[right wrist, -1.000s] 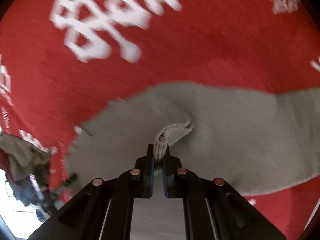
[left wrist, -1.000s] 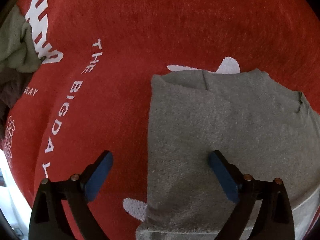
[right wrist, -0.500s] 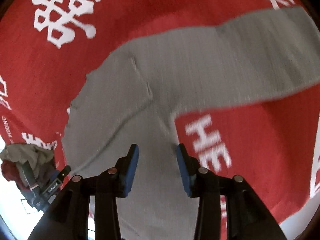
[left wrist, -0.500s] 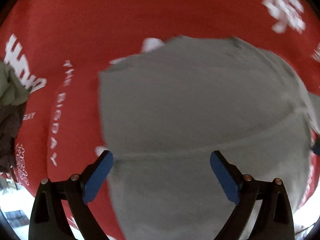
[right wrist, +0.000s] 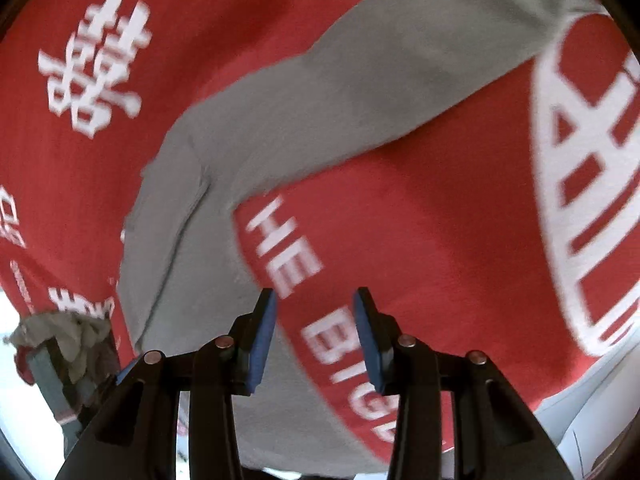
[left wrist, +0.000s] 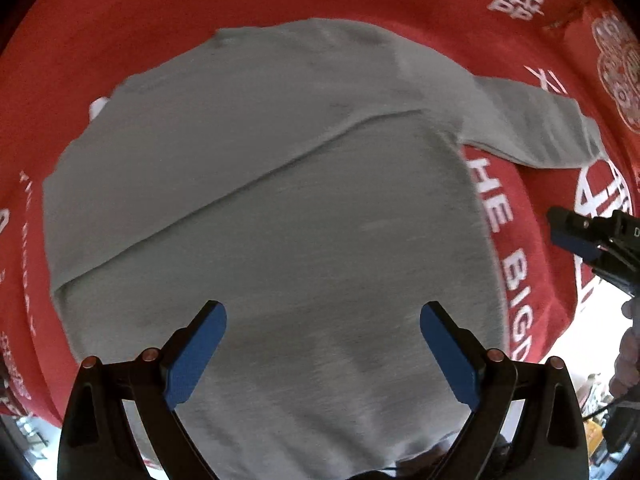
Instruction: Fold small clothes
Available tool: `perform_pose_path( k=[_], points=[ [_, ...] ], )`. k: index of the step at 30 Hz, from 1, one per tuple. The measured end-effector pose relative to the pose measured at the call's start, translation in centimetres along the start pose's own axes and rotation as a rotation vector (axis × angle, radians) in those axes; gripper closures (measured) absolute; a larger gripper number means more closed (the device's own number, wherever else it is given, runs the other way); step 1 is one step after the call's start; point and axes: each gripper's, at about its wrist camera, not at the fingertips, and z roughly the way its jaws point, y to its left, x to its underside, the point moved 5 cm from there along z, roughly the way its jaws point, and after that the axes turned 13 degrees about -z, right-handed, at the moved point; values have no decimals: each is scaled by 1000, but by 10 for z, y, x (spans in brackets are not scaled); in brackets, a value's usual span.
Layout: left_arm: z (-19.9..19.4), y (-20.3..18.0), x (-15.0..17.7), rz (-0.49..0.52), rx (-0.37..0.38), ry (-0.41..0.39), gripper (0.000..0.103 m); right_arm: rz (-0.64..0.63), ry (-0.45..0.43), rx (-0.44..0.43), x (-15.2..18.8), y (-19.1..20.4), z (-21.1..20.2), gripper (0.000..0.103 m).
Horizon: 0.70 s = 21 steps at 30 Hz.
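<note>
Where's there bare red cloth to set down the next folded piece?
Bare red cloth lies right of the grey top, below its outstretched sleeve, though the right tongs hover there. More lies beyond the top's far edge. The left edge is crowded by a heap of clothes.

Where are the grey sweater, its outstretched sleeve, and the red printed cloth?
grey sweater (left wrist: 280, 208): left wrist view, middle of its body.
outstretched sleeve (right wrist: 380, 76): right wrist view, midway along the sleeve.
red printed cloth (right wrist: 440, 220): right wrist view, bare red patch below the sleeve.
</note>
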Motion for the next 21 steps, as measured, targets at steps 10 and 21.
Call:
perform_pose_path(
  k=[10, 21],
  points=[
    [18, -47, -49, -42, -20, -40, 5, 127, -131, 16, -33, -76, -30, 58],
    [34, -83, -77, -71, -46, -90, 5, 247, -314, -47, -82, -136, -52, 58]
  ],
)
